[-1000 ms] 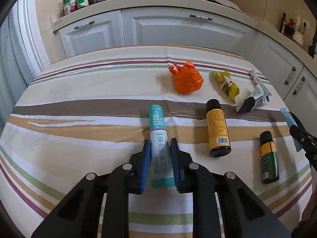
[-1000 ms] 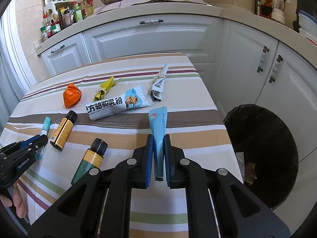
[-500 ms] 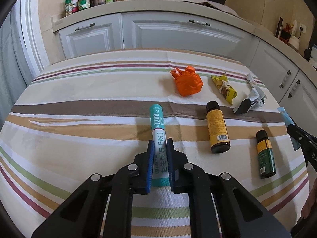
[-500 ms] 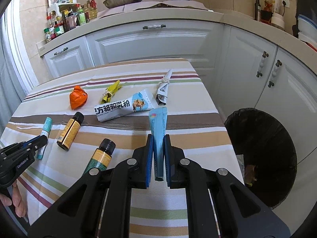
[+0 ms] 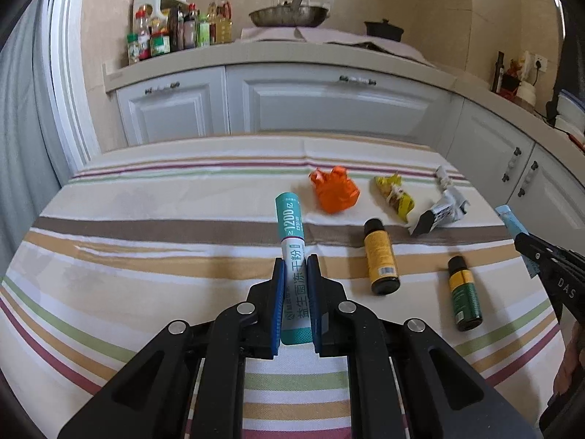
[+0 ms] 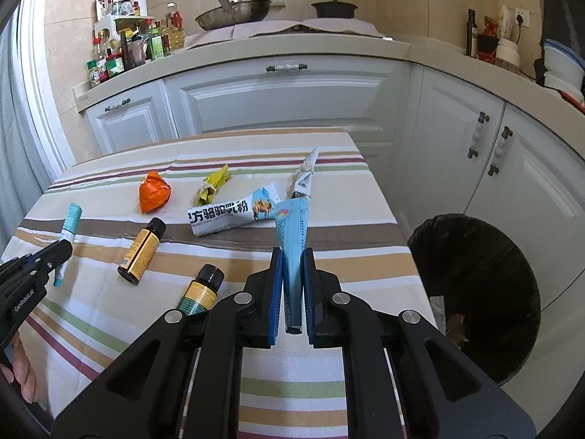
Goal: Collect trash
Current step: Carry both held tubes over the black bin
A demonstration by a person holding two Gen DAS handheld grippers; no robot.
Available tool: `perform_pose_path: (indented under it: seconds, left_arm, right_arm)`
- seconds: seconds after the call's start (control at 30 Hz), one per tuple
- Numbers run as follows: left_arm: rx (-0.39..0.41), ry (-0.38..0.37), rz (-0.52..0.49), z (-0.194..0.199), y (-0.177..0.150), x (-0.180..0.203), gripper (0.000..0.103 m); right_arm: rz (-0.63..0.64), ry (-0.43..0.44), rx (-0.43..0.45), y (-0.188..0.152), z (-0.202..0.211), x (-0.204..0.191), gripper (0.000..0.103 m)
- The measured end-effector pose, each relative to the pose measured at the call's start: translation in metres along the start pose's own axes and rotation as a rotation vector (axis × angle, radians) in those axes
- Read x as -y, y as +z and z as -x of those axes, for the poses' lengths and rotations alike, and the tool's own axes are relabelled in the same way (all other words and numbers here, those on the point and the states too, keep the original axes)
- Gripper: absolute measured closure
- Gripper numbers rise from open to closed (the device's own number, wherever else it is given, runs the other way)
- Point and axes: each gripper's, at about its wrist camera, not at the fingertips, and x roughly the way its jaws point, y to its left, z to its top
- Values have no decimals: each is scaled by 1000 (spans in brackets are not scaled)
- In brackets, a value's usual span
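Note:
My left gripper (image 5: 295, 261) is shut on a teal-and-white stick sachet (image 5: 290, 230), lifted off the striped tablecloth (image 5: 146, 256) with its teal end pointing away. My right gripper (image 6: 292, 252) is shut on a folded light-blue sachet (image 6: 292, 226) that sticks out over the table's right side. On the cloth lie an orange crumpled wrapper (image 5: 334, 190), a yellow wrapper (image 5: 395, 195), a grey twisted wrapper (image 5: 440, 208) and a white-blue camel packet (image 6: 234, 212). In the right wrist view the left gripper (image 6: 55, 252) with the teal sachet (image 6: 67, 234) shows at the left edge.
A black-lined trash bin (image 6: 475, 292) stands on the floor right of the table. Two small bottles lie on the cloth, one amber (image 5: 378, 259) and one green (image 5: 462, 292). White cabinets (image 5: 329, 102) and a counter with condiment bottles (image 5: 168, 33) run behind the table.
The left gripper's jaws closed on the teal sachet, then lifted it off the cloth and tilted upward. The right gripper kept its hold on the blue sachet and barely moved.

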Motion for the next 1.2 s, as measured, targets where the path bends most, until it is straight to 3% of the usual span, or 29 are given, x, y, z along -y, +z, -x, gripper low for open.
perform_pose_path:
  seconds: [0.4, 1.2]
  left_arm:
    - [54, -86, -34, 21, 12, 33, 90]
    - [133, -409, -263, 33, 28, 203, 90]
  right_arm:
    - [-23, -61, 77, 4, 31, 19, 92]
    - [-180, -294, 166, -9, 85, 145, 92]
